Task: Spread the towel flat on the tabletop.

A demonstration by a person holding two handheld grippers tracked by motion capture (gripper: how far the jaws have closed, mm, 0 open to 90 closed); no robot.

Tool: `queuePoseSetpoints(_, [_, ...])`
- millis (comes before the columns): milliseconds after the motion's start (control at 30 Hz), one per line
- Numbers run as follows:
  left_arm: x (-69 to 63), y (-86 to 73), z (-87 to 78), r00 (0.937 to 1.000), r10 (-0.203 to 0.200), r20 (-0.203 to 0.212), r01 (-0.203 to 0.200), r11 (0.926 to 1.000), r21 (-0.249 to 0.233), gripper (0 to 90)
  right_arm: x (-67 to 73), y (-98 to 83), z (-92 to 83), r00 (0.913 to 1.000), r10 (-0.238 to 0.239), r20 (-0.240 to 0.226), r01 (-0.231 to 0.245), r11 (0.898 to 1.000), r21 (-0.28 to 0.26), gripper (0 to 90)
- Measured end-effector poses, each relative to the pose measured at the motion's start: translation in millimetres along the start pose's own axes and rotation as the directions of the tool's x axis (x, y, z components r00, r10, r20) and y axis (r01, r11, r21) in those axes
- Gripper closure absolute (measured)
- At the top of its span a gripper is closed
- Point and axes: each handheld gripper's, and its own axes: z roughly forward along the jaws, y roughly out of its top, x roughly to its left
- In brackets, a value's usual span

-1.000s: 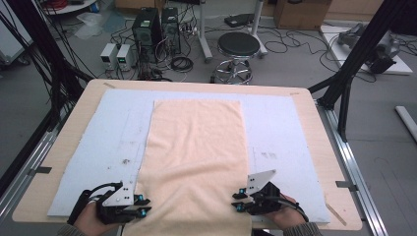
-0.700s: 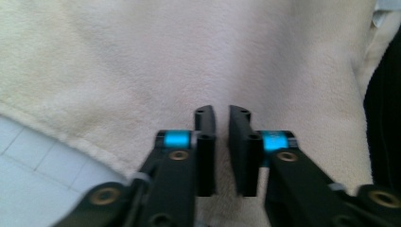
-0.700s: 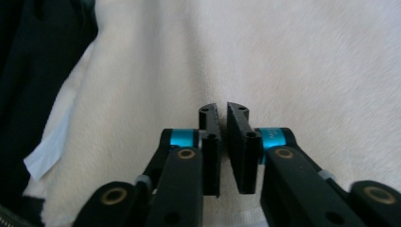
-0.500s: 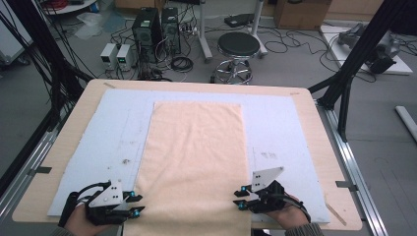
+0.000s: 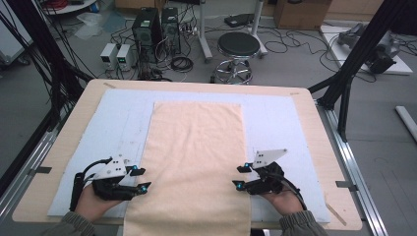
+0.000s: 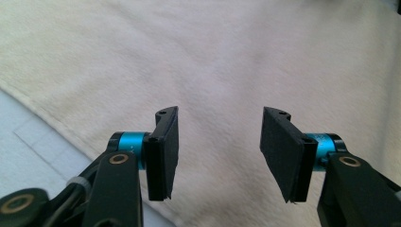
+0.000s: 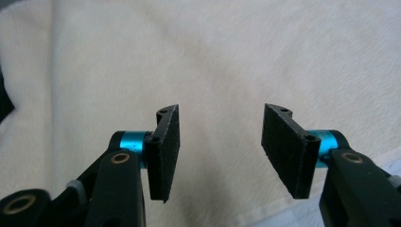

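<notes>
A: Left tongs [image 5: 140, 179], right tongs [image 5: 239, 177] — both gaping, just been opening, gripping nothing.

B: Peach towel [image 5: 194, 162] lying flat mid-tabletop [image 5: 314, 123] on blue mat [image 5: 275, 123], near end overhanging front edge. Prob. released after spreading; tongs flanking near corners.

A: Reading any labels?

B: Seeing none legible.

A peach towel [image 5: 194, 162] is spread flat between the left gripper [image 5: 139, 179] and right gripper [image 5: 240, 176]; both have just been opened, nothing gripped.
</notes>
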Motion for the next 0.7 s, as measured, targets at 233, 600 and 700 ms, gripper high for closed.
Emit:
queuePoseSetpoints(233, [14.8,8.5,1.5,0.9980,-0.050,-0.039,0.048,0.9982,-0.037,39.0,-16.8,17.2,3.8,0.9980,0.038,0.049,-0.037,0.999,-0.024,33.6])
queuePoseSetpoints(600, [37.0,24.0,-7.8,0.9873,-0.084,-0.135,0.077,0.9955,-0.054,32.3,-38.1,46.9,3.8,0.9923,0.058,0.109,-0.052,0.997,-0.058,22.6])
queuePoseSetpoints(700, [38.7,28.2,-9.6,0.9856,-0.087,-0.145,0.077,0.9946,-0.069,32.3,-40.3,51.1,4.6,0.9923,0.049,0.114,-0.043,0.998,-0.048,21.6])
